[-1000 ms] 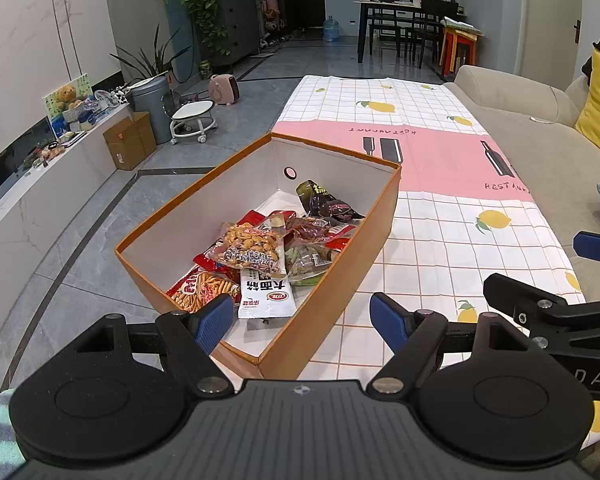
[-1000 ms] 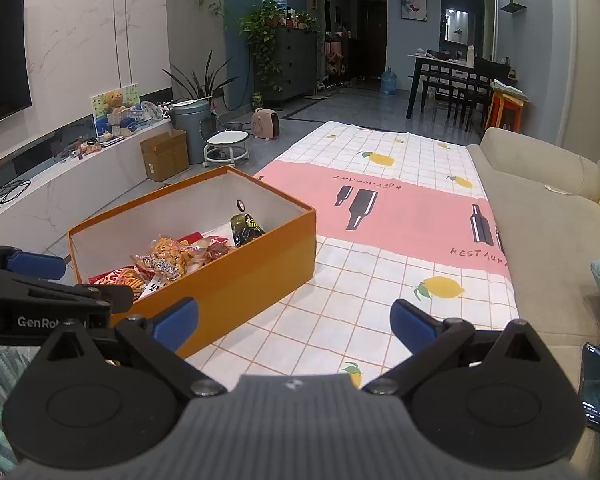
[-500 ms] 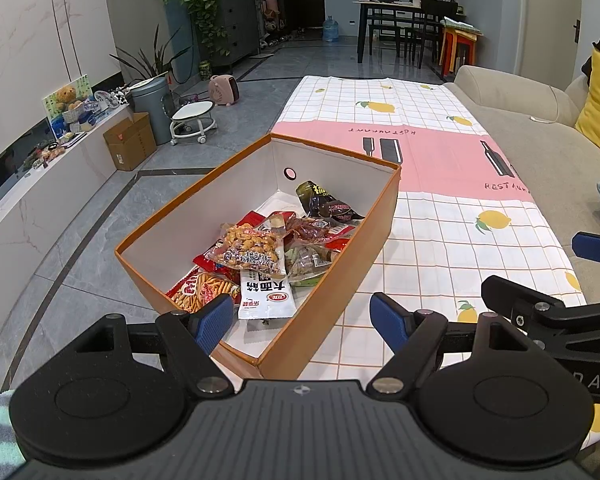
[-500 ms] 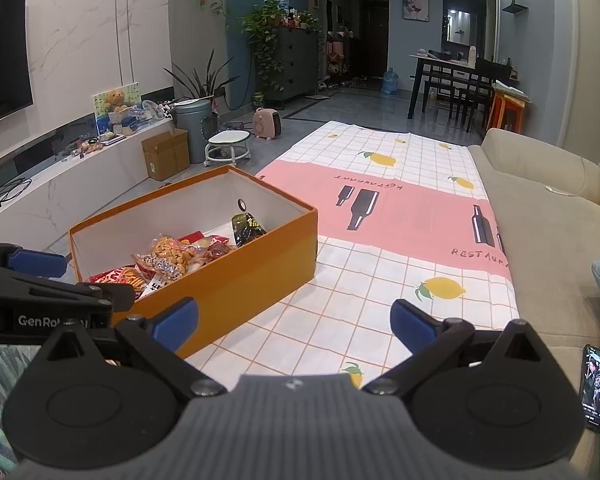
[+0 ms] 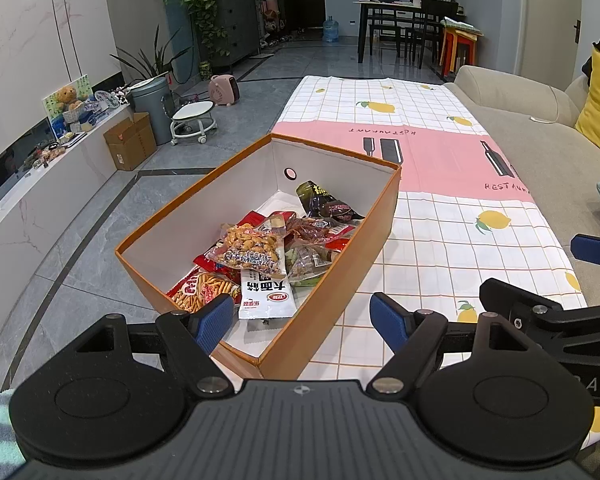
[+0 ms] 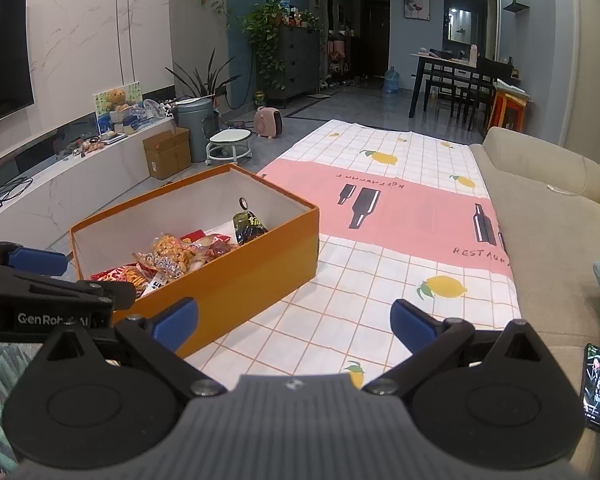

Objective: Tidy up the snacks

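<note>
Both wide-open, empty, the left gripper point(image 5: 302, 316) hovers at the snack-filled orange cardboard box's point(image 5: 342, 264) near corner, the right gripper point(image 6: 293, 320) over checked cloth point(image 6: 380, 280) beside it.

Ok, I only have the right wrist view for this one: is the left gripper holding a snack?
Observer: No. The left gripper is open and empty, and hovers near the orange box's near corner.
Operator: What lies at that near end inside the box?
Observer: A white packet with a red logo. It lies flat, with its far edge tucked under a clear bag of golden snacks.
</note>
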Demonstrator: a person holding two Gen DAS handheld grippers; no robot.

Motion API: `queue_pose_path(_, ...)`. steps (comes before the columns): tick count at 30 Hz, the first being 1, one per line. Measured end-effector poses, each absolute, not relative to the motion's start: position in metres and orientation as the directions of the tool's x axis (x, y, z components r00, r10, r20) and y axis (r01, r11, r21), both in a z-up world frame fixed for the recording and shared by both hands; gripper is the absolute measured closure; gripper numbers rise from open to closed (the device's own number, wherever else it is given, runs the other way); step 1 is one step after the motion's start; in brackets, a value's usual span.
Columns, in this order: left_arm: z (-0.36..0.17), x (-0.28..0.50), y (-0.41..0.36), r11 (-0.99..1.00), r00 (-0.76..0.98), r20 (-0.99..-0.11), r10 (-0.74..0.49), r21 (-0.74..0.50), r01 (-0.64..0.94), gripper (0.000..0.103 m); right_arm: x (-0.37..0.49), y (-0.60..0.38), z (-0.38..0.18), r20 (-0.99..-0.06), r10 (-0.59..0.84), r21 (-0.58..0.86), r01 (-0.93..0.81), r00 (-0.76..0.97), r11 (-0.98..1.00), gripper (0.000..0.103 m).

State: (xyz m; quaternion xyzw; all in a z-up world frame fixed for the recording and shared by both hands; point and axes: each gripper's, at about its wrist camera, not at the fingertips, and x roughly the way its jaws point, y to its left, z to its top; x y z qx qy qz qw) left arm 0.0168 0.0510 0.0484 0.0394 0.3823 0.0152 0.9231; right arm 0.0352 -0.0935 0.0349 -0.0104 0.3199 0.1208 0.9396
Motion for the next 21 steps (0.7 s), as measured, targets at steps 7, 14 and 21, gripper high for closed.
queue_pose_path(7, 0.0501, 0.0173, 0.0528, 0.996, 0.706, -0.706, 0.059, 0.084, 0.001, 0.012, 0.0358, -0.0937, 0.0345, -0.605, 0.223, 0.058, -0.237, 0.764, 0.97, 0.004)
queue_pose_path(14, 0.0503, 0.0172, 0.0527, 0.996, 0.706, -0.705, 0.06, 0.085, 0.001, 0.012, 0.0361, -0.0951, 0.0317, -0.608, 0.229, 0.06, -0.243, 0.761, 0.968, 0.004)
queue_pose_path(21, 0.0502, 0.0172, 0.0522, 0.996, 0.707, -0.705, 0.059, 0.085, 0.001, 0.012, 0.0361, -0.0954, 0.031, -0.609, 0.23, 0.061, -0.245, 0.759, 0.968, 0.004)
